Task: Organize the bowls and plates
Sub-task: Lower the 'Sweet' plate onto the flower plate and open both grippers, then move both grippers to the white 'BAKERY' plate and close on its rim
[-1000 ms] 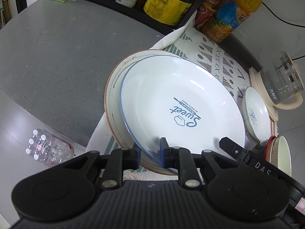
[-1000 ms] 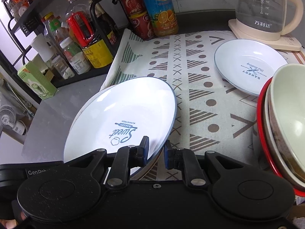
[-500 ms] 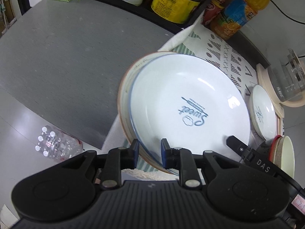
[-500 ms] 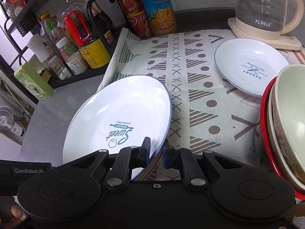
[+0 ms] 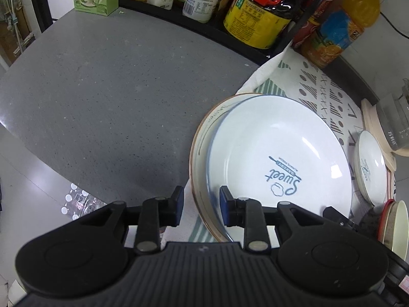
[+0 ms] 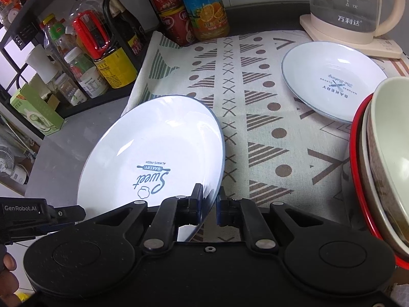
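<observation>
The large plate (image 5: pixel 281 153) sits in a wider plate (image 5: pixel 204 138), apparently overhanging the cloth (image 6: pixel 255 102).

Grey speckled countertop (image 5: pixel 115 81), black shelf rack (image 6: pixel 23 25) behind, pale glossy floor (image 5: pixel 23 179) below.

A patterned cloth (image 6: pixel 258 117) covers part of a grey countertop (image 5: pixel 107 97). A glass kettle (image 6: pixel 355 5) stands at the cloth's far edge. An orange juice bottle (image 6: pixel 204 5), red cans (image 6: pixel 168 7) and a rack of condiment bottles (image 6: pixel 84 51) line the back.
</observation>
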{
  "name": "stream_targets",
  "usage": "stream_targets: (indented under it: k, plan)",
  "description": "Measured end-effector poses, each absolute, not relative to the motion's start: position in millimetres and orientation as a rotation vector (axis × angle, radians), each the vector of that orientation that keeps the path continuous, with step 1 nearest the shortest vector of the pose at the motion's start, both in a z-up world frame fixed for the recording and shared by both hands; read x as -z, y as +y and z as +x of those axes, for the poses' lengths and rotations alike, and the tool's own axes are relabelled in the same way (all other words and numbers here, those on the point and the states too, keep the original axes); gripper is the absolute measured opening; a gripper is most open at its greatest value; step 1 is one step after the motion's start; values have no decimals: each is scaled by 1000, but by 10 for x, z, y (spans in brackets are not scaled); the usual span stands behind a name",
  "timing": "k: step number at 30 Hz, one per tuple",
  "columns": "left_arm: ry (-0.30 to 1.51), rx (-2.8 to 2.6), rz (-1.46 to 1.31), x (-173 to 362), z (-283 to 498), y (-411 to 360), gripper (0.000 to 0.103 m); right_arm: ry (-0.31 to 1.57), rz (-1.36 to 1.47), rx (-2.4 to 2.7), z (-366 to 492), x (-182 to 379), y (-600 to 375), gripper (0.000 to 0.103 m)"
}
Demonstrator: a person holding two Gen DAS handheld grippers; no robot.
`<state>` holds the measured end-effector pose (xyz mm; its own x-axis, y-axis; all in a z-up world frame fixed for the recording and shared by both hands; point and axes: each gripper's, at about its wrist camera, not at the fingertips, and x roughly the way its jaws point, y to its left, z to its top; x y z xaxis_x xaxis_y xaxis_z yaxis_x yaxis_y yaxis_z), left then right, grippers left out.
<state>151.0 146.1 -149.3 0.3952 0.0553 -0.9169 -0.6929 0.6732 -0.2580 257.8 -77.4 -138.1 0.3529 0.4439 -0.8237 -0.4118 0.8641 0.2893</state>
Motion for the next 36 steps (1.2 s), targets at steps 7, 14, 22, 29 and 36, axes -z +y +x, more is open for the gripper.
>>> stream_targets:
  k: [7,14,22,29,36]
  plan:
    - [1064,-521,-713,1562,1538,1512,30,1082,21,-555,2603,1408,-753,11]
    - [1054,-553,-724,1576,1536,1594,34,1120,4,-568,2636,1488,-669,14]
    - [1081,-585,-676,1500,1629,1582,34,1125,-3,-562,2687,1456,-647,17]
    - [1034,-549,-631,1273,1857,1549,48,1046,45,-568,2836,1173,-735,34]
    - [1015,-471,-590,1160,2158,1352,61,965,87,-541,3028,943,-898,65]
